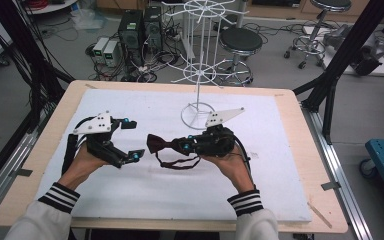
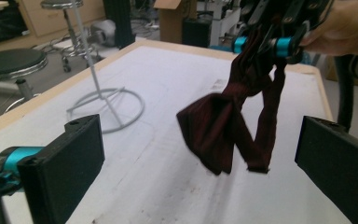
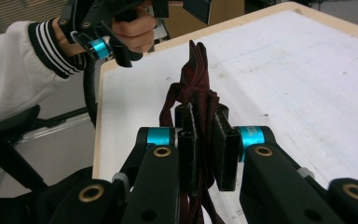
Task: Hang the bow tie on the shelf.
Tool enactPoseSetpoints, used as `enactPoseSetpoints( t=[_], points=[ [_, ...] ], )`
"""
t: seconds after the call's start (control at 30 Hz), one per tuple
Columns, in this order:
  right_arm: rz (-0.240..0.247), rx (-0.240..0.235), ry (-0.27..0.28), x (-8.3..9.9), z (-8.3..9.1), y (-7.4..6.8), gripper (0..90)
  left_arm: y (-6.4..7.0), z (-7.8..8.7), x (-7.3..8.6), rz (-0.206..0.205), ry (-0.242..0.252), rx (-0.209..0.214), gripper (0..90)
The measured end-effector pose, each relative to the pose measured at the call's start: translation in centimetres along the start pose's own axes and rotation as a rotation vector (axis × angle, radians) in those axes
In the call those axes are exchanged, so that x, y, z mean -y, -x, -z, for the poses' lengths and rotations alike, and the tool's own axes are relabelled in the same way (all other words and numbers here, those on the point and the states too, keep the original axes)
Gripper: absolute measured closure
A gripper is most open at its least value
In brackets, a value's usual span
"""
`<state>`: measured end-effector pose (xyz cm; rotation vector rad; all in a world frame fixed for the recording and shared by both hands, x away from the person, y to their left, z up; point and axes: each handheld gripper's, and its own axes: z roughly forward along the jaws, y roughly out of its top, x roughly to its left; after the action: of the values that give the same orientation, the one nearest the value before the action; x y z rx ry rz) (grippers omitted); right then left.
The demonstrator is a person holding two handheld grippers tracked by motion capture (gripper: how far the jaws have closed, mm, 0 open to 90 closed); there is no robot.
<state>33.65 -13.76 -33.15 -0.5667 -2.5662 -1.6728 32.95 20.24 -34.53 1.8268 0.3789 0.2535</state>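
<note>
right tongs [image 1: 186,145] are clamped on a dark red bow tie [image 1: 159,143], holding it just above the white surface [image 1: 145,190], long axis pointing at the left tongs [image 1: 130,140], which sit wide open, empty and close beside its free end

Room behind the wooden table [image 1: 40,165]: grey floor, cluttered.
Two black stools [image 1: 240,41] are standing beyond the far edge; computer towers [image 1: 140,30] and tangled cables [image 1: 130,70] are sitting on the floor, black frame posts [image 1: 350,45] are flanking.
</note>
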Motion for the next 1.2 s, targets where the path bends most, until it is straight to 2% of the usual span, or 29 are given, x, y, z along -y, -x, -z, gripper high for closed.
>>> enactPoseSetpoints(
  t=[0.03, 0.07, 0.23, 0.27, 0.37, 0.5, 0.73, 0.77, 1.03, 1.1, 1.2],
  points=[
    [0.001, -0.002, 0.006, 0.0, 0.1, 0.0, 82.9, -0.1, 0.1, 0.0, 0.0, 0.002, 0.003, 1.7],
    [0.003, 0.001, 0.01, 0.0, 0.2, 0.0, 82.9, 0.0, 0.2, 0.0, -0.009, 0.007, -0.012, 1.7],
    [0.013, 0.027, 0.035, 0.0, 0.8, 0.0, 82.9, -0.1, 0.8, 0.3, 0.004, 0.016, -0.027, 1.7],
    [0.015, 0.038, 0.055, -0.1, 1.1, 0.0, 82.9, -0.1, 1.0, 0.5, 0.008, 0.02, -0.031, 1.7],
    [0.018, 0.047, 0.074, -0.2, 1.3, 0.0, 82.9, 0.1, 1.4, 0.9, 0.004, 0.034, -0.043, 1.7],
    [0.025, 0.073, 0.108, -0.3, 1.8, 0.0, 82.9, 0.3, 2.2, 1.9, 0.011, 0.061, -0.072, 1.7],
    [0.041, 0.124, 0.166, -0.8, 2.7, 0.1, 82.9, 1.0, 3.3, 3.6, -0.02, 0.075, -0.142, 1.7],
    [0.042, 0.133, 0.175, -0.9, 2.8, 0.1, 82.9, 1.0, 3.5, 3.9, -0.014, 0.069, -0.146, 1.7],
    [0.056, 0.205, 0.236, -1.7, 3.6, 0.3, 82.8, 1.4, 5.1, 6.7, 0.001, 0.124, -0.222, 1.7],
    [0.056, 0.226, 0.252, -1.8, 3.8, 0.4, 82.8, 1.5, 5.5, 7.2, 0.011, 0.116, -0.232, 1.7],
    [0.054, 0.247, 0.273, -2.0, 4.0, 0.7, 82.9, 1.5, 6.1, 8.1, 0.021, 0.132, -0.253, 1.7]
  ],
)
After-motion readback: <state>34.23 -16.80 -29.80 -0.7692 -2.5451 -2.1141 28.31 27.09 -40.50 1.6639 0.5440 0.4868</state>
